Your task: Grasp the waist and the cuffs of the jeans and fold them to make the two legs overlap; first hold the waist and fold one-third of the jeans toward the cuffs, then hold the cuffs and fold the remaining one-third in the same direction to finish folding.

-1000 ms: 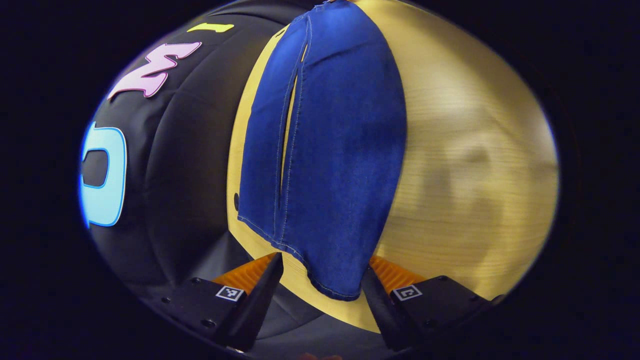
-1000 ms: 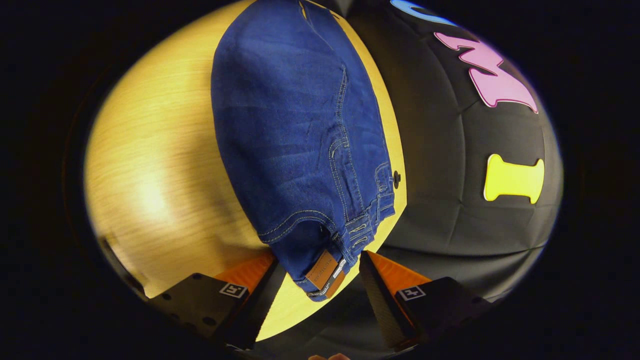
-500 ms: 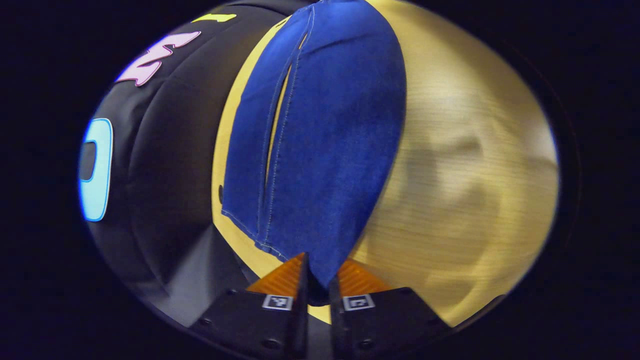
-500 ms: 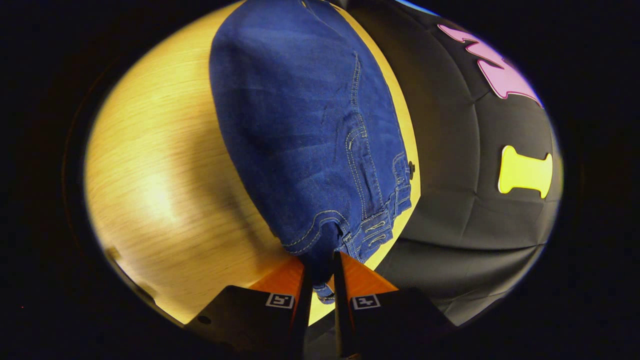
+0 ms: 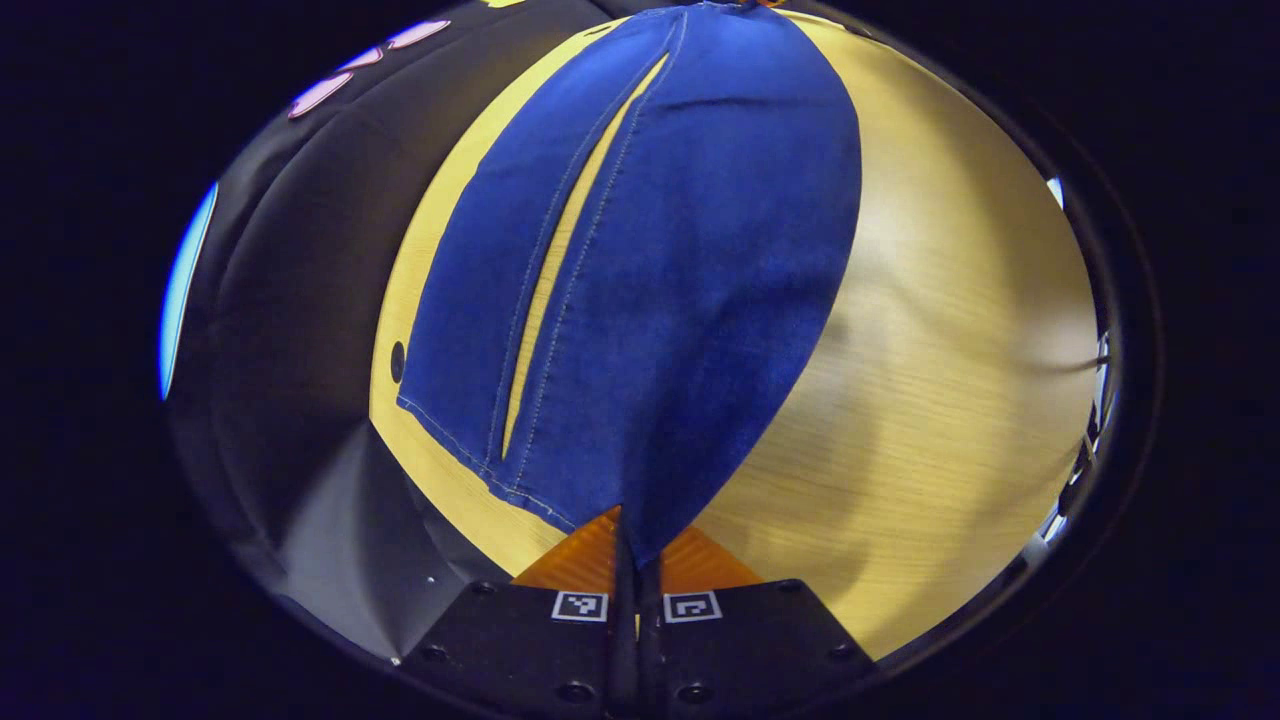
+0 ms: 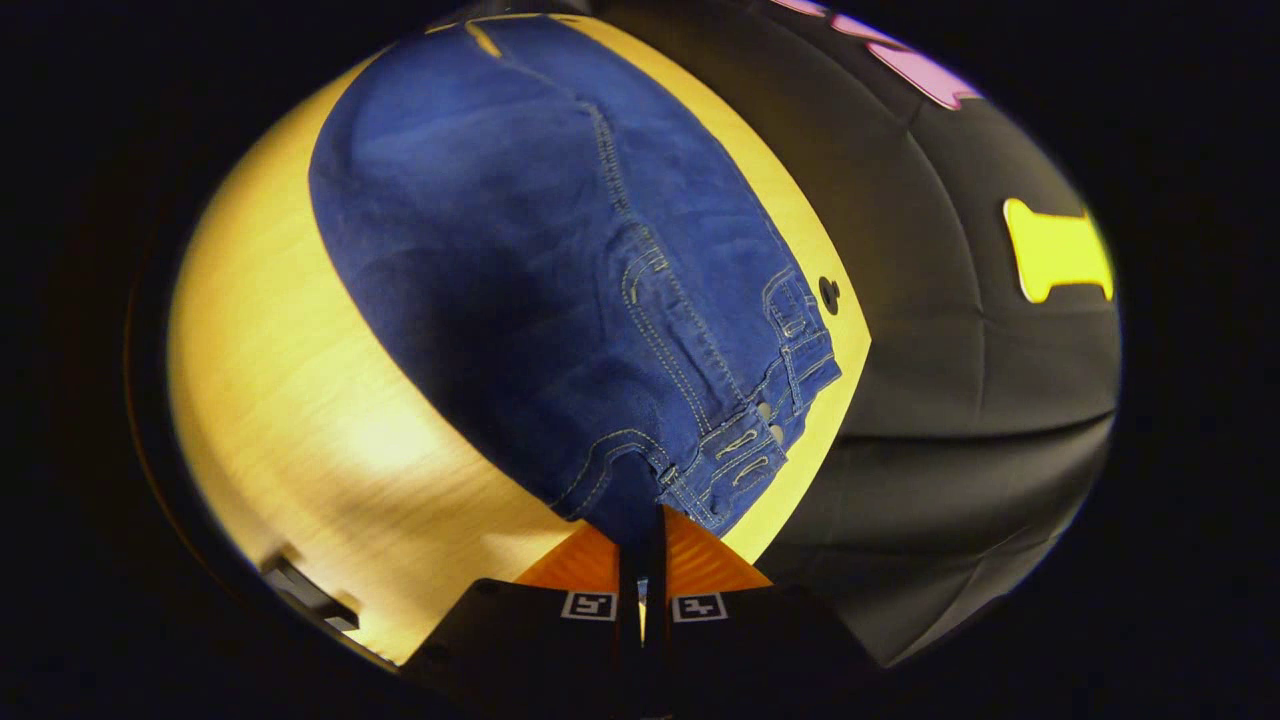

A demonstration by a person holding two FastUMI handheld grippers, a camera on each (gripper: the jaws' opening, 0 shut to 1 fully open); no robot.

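A: In the left gripper view we have the left gripper (image 5: 636,545) closed down to a sliver, both fingers pinching the cuffs (image 5: 560,500) end of the jeans (image 5: 680,280). The denim rises out of the jaws and runs away from us along the wooden table (image 5: 950,350).

B: We see the two legs there side by side, a thin strip of table showing between them, with yellow stitching along the seams. The hem of the farther leg lies flat close to the table's edge, beside a small dark hole (image 5: 397,361) in the wood.

A: The booth wall (image 5: 290,300) stands past that edge. At the far right rim we can make out some clutter, too small to name.

B: In the right gripper view we have the right gripper (image 6: 643,545), likewise nearly shut, both fingers clamped on the waist (image 6: 730,460). This view gives us what the other lacks: belt loops, buttons, pocket stitching.

A: The waistband corner reaches almost to the table's edge, next to a round dark hole (image 6: 829,293). The booth wall lies beyond it.

B: A shadow falls across the near half of the denim. Low at the left we notice a dark object (image 6: 305,595) by the table's rim; we cannot tell what it is.
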